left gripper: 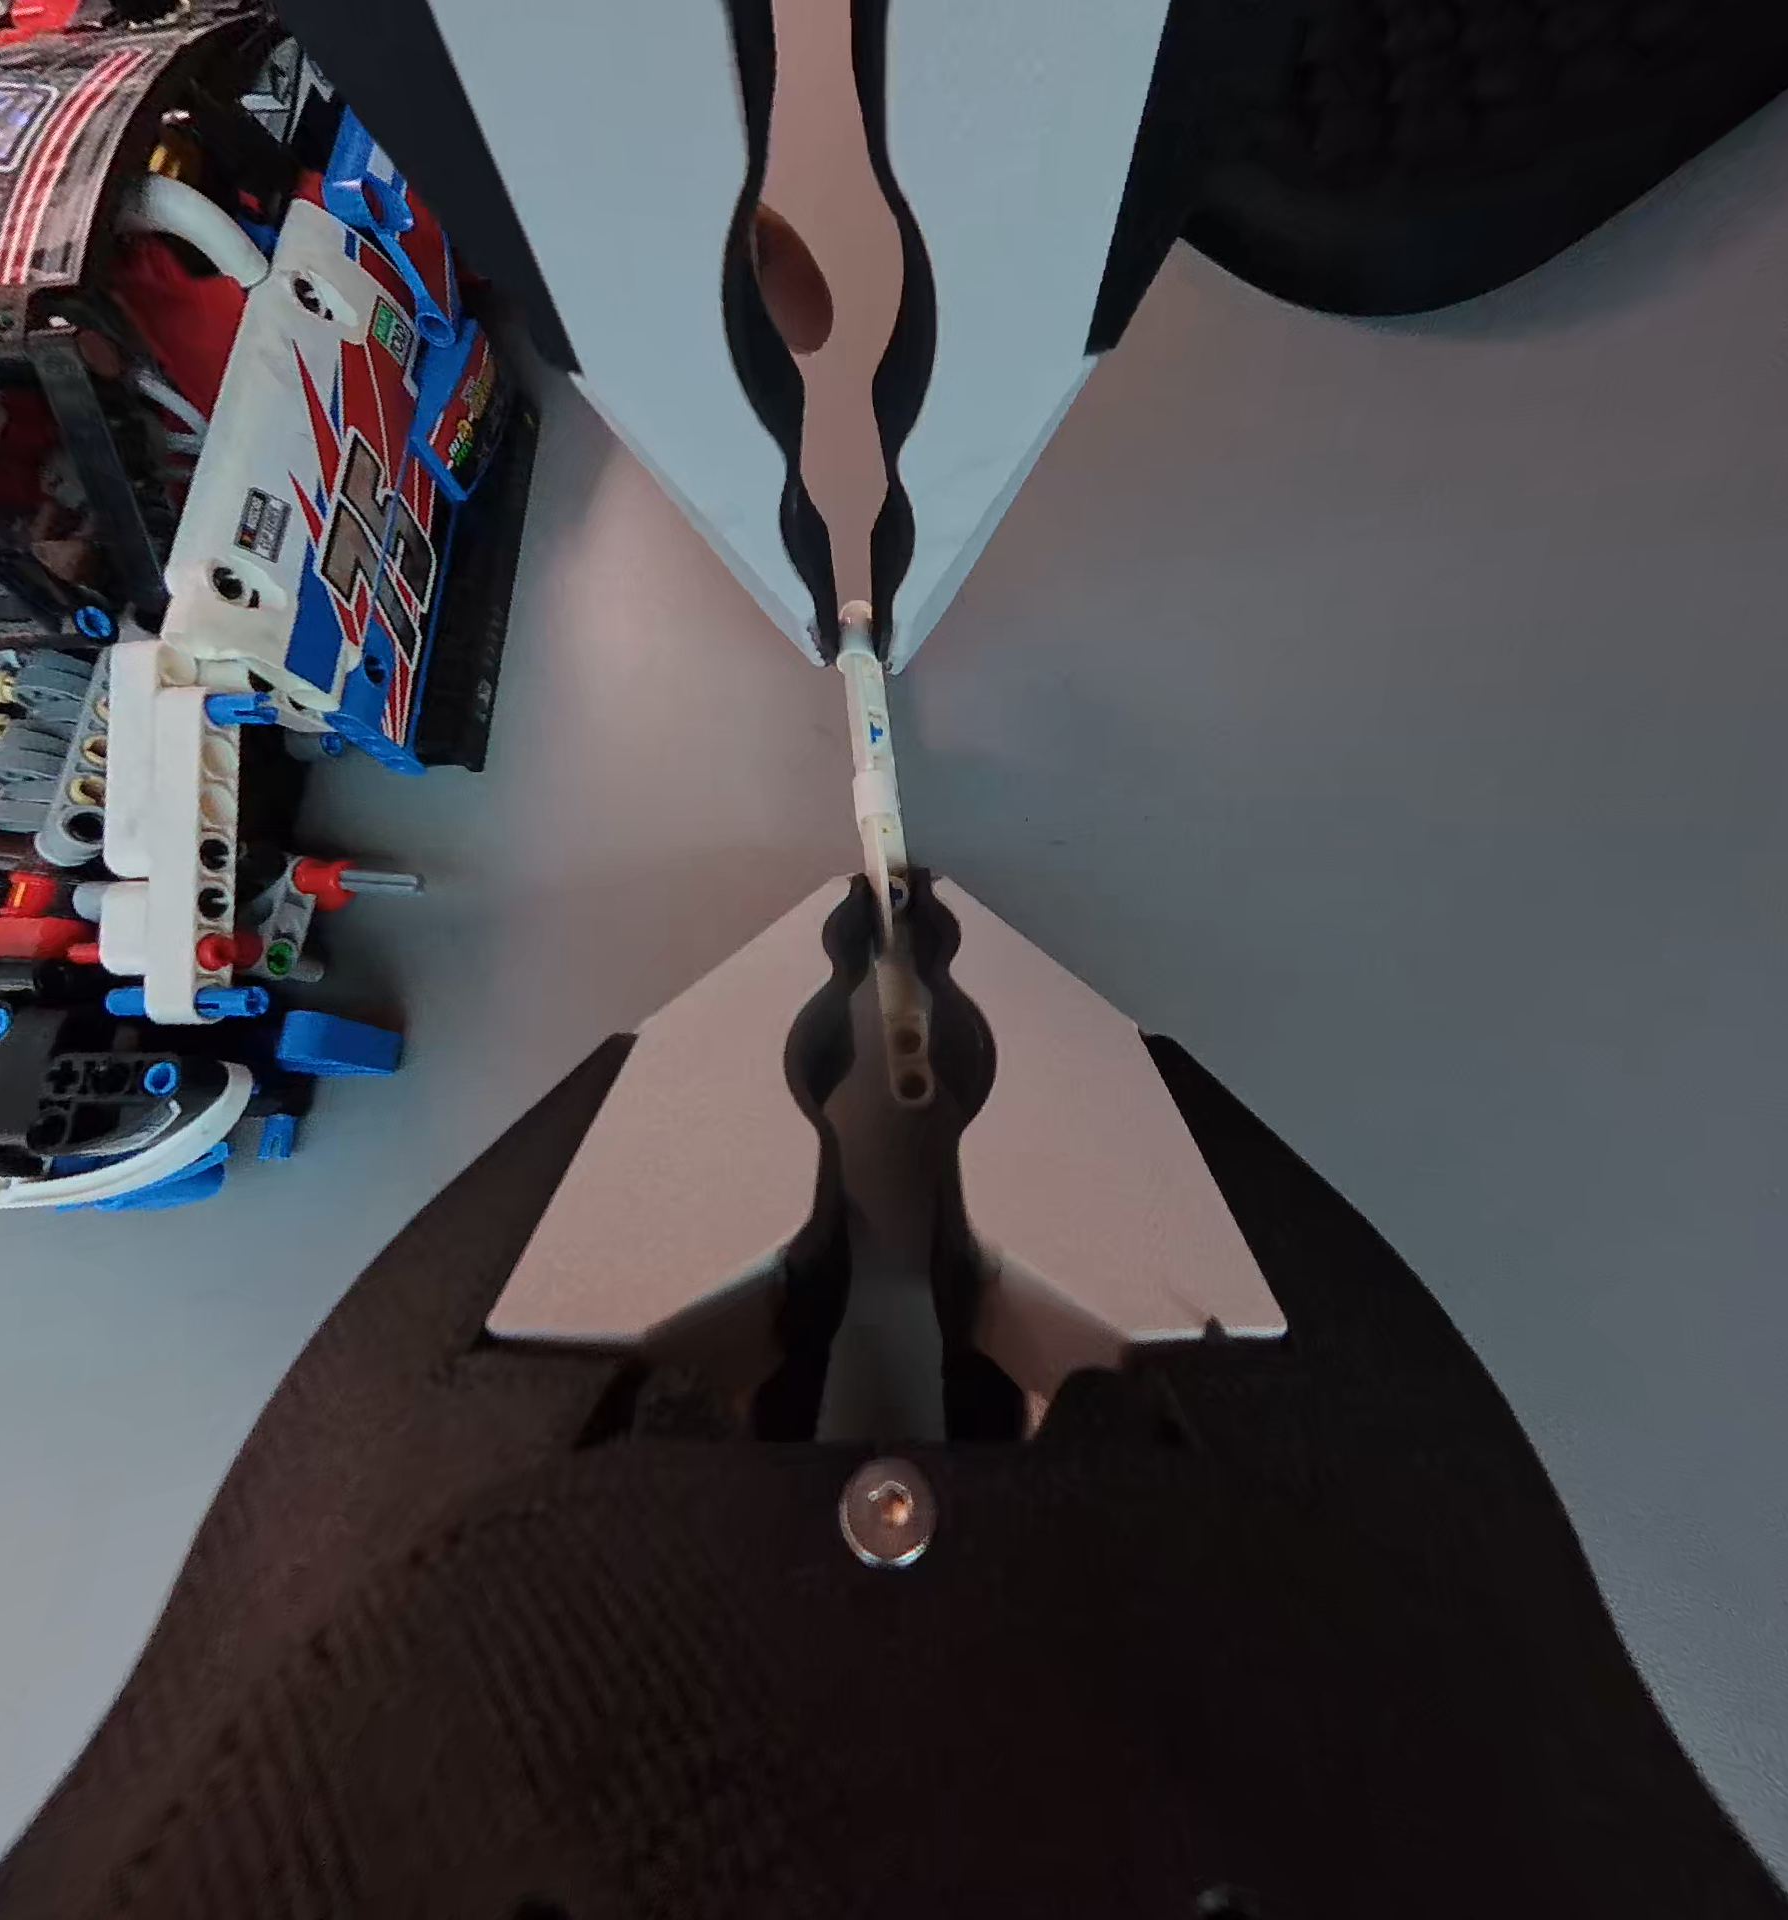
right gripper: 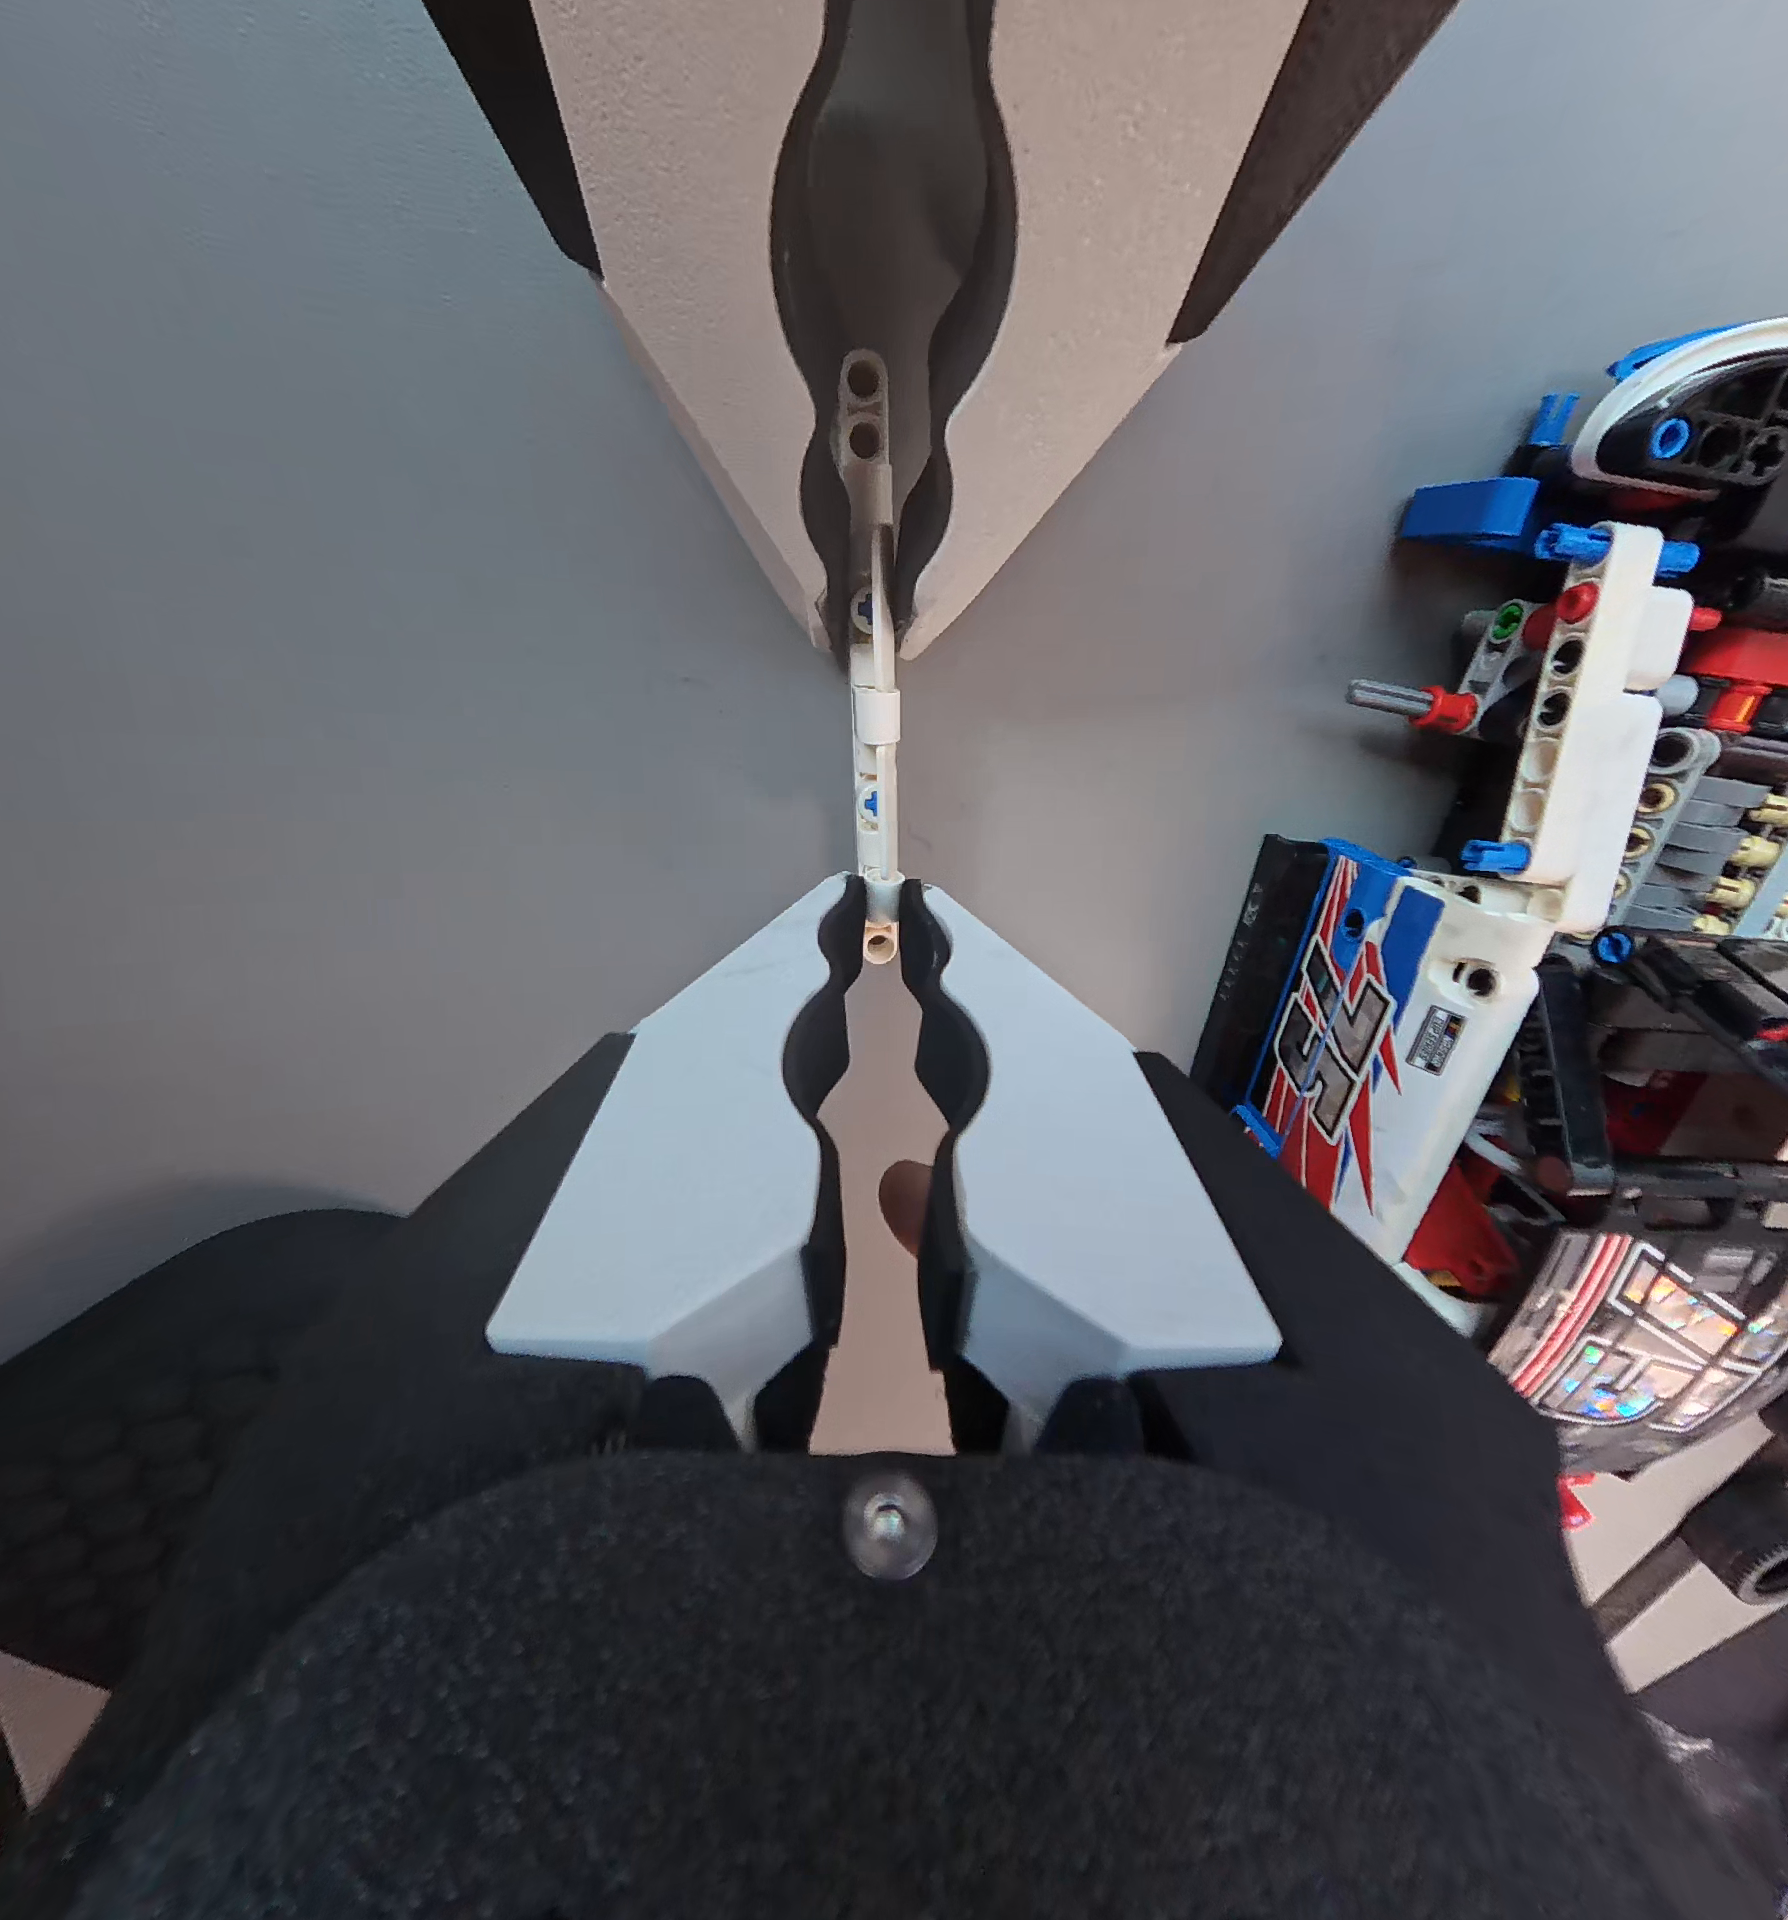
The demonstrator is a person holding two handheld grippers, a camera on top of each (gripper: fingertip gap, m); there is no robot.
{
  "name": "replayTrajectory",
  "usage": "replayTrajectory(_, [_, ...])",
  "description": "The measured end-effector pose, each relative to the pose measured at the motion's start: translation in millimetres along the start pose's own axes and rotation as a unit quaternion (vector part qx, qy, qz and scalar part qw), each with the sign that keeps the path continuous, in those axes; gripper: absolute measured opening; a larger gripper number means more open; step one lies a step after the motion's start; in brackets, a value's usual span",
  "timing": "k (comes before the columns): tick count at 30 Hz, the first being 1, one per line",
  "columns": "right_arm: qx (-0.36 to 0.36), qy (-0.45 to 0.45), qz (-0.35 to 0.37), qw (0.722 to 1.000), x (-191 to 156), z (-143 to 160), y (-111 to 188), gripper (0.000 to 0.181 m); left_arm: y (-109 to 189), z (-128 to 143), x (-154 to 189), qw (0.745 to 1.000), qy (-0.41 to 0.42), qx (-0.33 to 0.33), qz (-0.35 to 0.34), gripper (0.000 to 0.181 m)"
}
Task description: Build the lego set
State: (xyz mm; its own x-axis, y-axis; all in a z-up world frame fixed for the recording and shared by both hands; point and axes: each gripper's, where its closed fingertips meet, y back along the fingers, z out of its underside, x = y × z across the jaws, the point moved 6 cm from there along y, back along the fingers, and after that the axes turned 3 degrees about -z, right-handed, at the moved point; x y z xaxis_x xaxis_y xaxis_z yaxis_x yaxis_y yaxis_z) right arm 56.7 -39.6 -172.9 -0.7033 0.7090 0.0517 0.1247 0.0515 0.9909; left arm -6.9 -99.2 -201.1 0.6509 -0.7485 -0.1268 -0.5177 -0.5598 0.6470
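Held in mid-air above the grey desk [left gripper: 1389,831], a slim white lego sub-assembly [left gripper: 874,769], pinched at both ends: left gripper [left gripper: 885,904] clamped on the curved beam end, right gripper [right gripper: 879,899] clamped on the opposite end, where a tan pin [right gripper: 879,940] pokes back between its fingers. Facing tip to tip, probably to brace one half while pressing or seating the other along the same line. Off to the side on the desk, well apart from the fingers, the part-built lego race car [left gripper: 246,582] lying with white, blue and red panels showing, likely awaiting this piece. No box, tray or other container in view
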Motion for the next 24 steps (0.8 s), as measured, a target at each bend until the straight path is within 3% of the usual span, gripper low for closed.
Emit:
replayTrajectory(8, [-0.021, 0.005, -0.001, 1.0, 0.5, -0.3, -0.2, 0.005, 0.0, 0.1, -0.5, 1.0, 0.008, 0.004, -0.005, 0.006])
replayTrajectory(13, [0.022, -0.028, -0.026, 0.999, 3.0, 1.1, -0.3, 0.005, -0.2, 0.1, -1.1, 1.0, 0.018, 0.003, -0.005, 0.006])
replayTrajectory(24, [0.037, -0.006, 0.011, 0.999, -0.8, 2.5, -1.3, 0.005, -0.3, -0.2, -0.1, 1.0, 0.007, 0.003, -0.007, 0.006])
